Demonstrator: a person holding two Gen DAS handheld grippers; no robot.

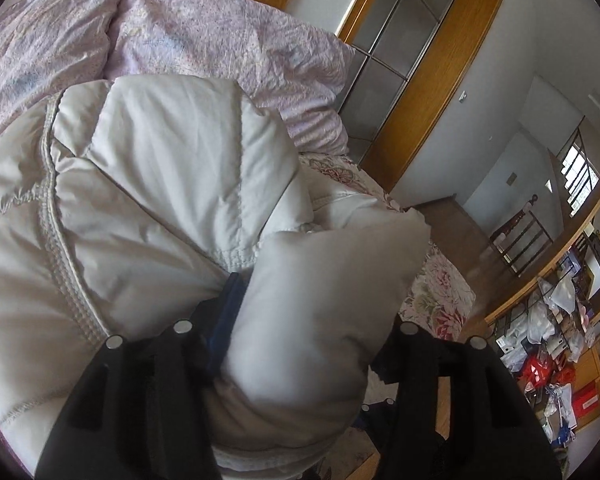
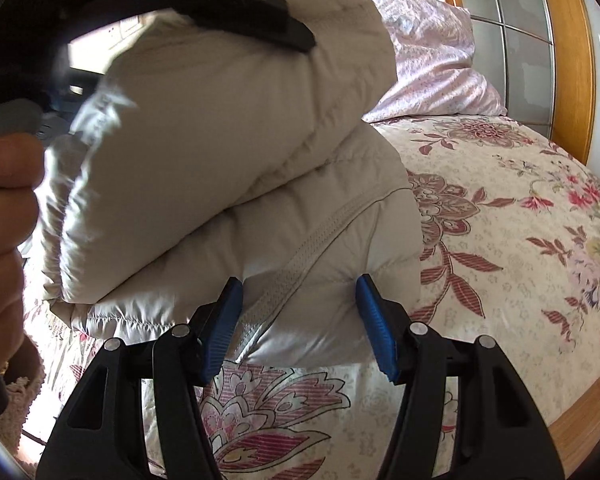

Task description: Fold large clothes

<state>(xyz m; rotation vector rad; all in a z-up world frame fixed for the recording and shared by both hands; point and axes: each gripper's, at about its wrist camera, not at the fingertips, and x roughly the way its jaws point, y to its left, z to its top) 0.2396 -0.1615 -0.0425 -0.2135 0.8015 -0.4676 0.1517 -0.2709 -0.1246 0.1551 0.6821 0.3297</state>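
Two wrist views of a pale grey quilted puffer jacket [image 2: 236, 184], doubled over on a bed spread with a cream coverlet printed with red flowers [image 2: 500, 240].

In the right wrist view the jacket fills the centre and upper left of the frame. Your right gripper [image 2: 300, 312] sits at lower centre, and its blue ribbed pads [image 2: 374, 320] dent the lower layer on either side of the zip seam: it is gripping that padded edge. At upper left your left gripper [image 2: 284, 32] holds the upper layer, with your hand [image 2: 4, 216] at the left edge.

In the left wrist view your left gripper [image 1: 300, 340] has a thick roll of padding bulging between its jaws at lower centre. One blue pad [image 1: 224, 328] shows against the cloth; the other is hidden, so I cannot tell how firm that grip is. A lilac crinkled pillow [image 1: 220, 40] lies at upper centre.

Handling, as a judgement: the jacket is light, very soft and springy, with a slick shell that lets layers slide and puff open. Take hold at seams, hem or zip line, where the fabric is thinner and firmer.
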